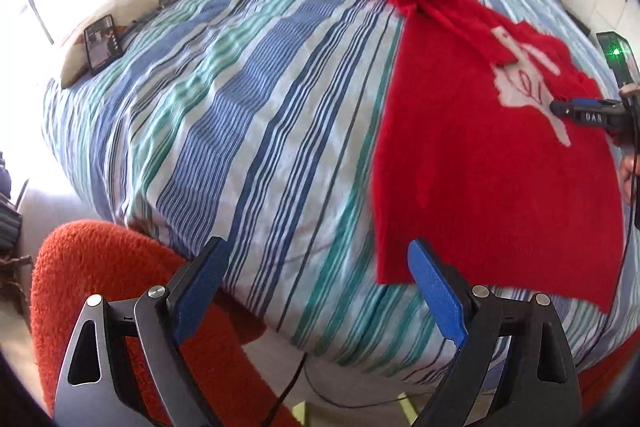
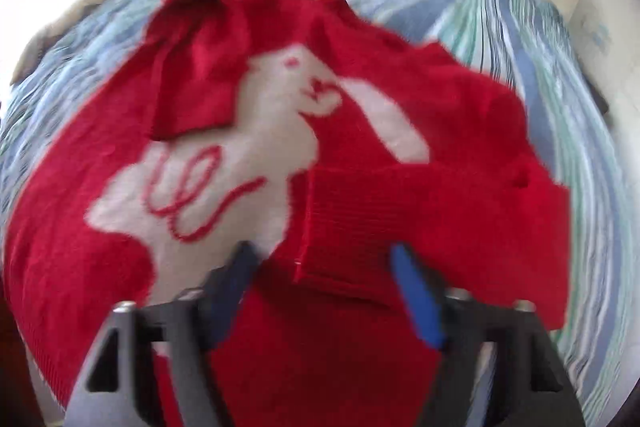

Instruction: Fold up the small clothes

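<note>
Folding sleeves onto sweater [image 2: 80, 267]: left gripper [image 1: 316, 287] held wide, empty; right gripper [image 2: 320, 283] half-open over cuff [image 2: 352, 227], nothing pinched. Hem grasp judged next.

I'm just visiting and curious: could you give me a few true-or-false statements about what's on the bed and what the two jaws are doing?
1. The red sweater lies on a striped bedspread. True.
2. The sweater bears a white animal design. True.
3. The left gripper is clamped on the sweater. False: its jaws stand wide apart with nothing between them, beside the sweater's near corner.
4. A phone lies in the middle of the sweater. False: it rests on a pillow at the bed's far left edge.
5. Both sleeves are spread out flat. False: one sleeve lies folded over the chest.
</note>
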Tool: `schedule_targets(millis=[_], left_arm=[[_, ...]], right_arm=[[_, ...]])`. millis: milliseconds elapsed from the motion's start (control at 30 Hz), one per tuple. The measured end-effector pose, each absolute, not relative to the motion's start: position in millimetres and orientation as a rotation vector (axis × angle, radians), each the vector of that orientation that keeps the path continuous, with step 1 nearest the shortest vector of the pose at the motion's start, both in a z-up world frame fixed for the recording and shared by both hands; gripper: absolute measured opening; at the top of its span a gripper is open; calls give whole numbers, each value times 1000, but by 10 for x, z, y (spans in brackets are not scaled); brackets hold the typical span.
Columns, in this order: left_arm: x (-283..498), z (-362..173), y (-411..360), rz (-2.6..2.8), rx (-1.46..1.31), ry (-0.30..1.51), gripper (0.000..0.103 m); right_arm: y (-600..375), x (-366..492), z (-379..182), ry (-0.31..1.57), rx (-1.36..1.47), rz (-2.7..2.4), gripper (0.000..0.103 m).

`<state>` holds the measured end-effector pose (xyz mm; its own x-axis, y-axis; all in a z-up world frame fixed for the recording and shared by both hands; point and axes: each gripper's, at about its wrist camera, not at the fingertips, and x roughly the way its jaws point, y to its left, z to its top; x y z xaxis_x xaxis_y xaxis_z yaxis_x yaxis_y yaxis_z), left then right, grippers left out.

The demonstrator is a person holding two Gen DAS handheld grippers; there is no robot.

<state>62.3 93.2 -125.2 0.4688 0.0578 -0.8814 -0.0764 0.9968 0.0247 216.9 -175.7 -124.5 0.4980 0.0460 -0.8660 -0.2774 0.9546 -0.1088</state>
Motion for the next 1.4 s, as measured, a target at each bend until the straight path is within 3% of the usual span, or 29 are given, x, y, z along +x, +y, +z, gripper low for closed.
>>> schedule_targets(millis=[67, 267, 400, 733, 1133, 1167, 1267, 1400], left_arm=[[642, -1243, 1008, 83, -68, 1079, 92], [680, -1334, 1083, 89, -128, 1114, 92], [682, -1346, 1022, 81, -111, 1116, 92], [638, -1349, 961, 92, -78, 1124, 92], [661, -1400, 965, 98, -70, 1139, 92], [665, -1401, 959, 98, -69, 1140, 92], [668, -1399, 958, 99, -70, 1140, 92], [667, -1396, 951, 103, -66, 1133, 92]], right_arm=[[-2053, 2192, -1071, 999, -126, 132, 8], [-3854, 1661, -321, 820, 218, -192, 8], [-4825, 1276, -392, 873, 290, -394, 8], [-5520, 738, -745, 913, 295, -614, 7], [-5683, 657, -1203, 1024, 318, -633, 7], [-5717, 640, -1189, 1015, 337, -618, 8], [-5883, 452, -1127, 981, 439, -561, 30], [-6044, 202, -885, 902, 504, -594, 33]])
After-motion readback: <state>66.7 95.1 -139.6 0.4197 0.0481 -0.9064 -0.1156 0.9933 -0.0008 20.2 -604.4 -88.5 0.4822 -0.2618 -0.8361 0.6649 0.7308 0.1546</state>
